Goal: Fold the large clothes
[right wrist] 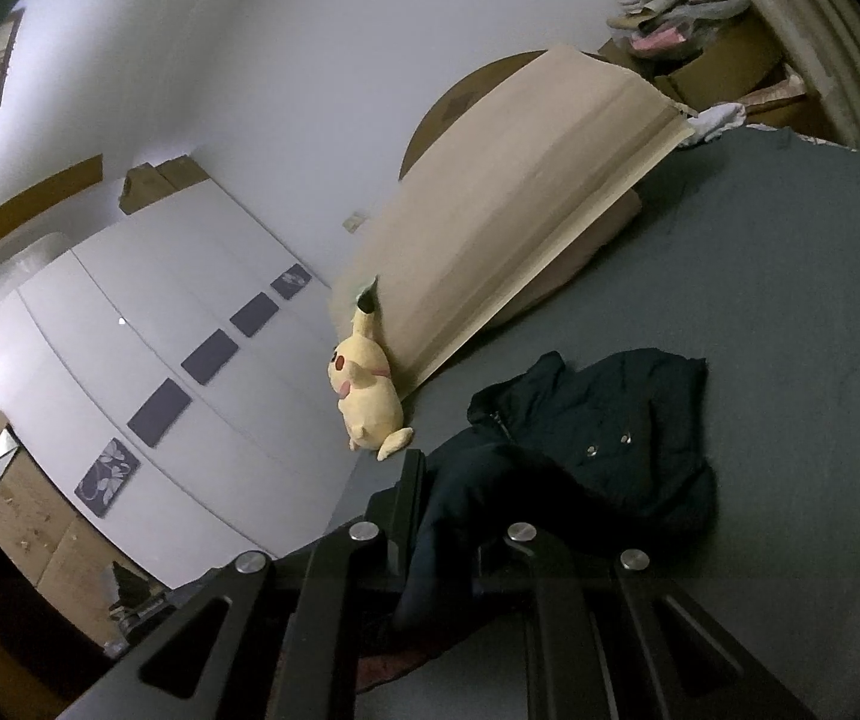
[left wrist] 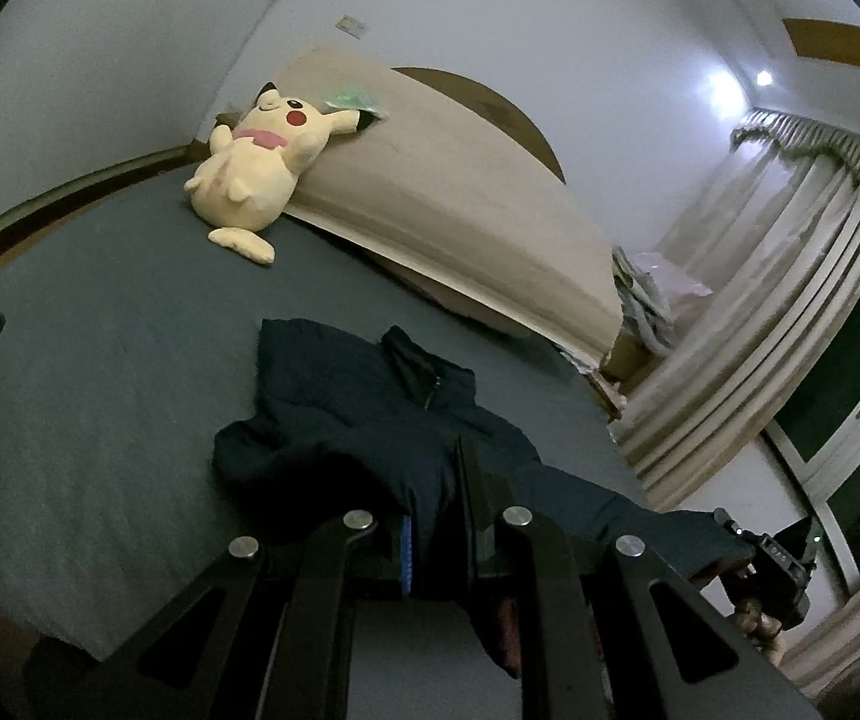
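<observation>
while the grey bed (left wrist: pixel 100 360) filled most of both views, a big tan cardboard sheet (left wrist: pixel 448 192) leaned at its head end with a yellow plush toy (left wrist: pixel 256 168) propped against it. the dark navy jacket (right wrist: pixel 598 438) lay rumpled on the bed sheet, its collar toward the cardboard and two snaps showing, and fabric ran from it up into both tools. the left gripper (left wrist: pixel 439 516) had its jaws pinched narrow on a fold of jacket, and the right gripper (right wrist: pixel 448 516) was likewise clamped on a sleeve-like strip.
</observation>
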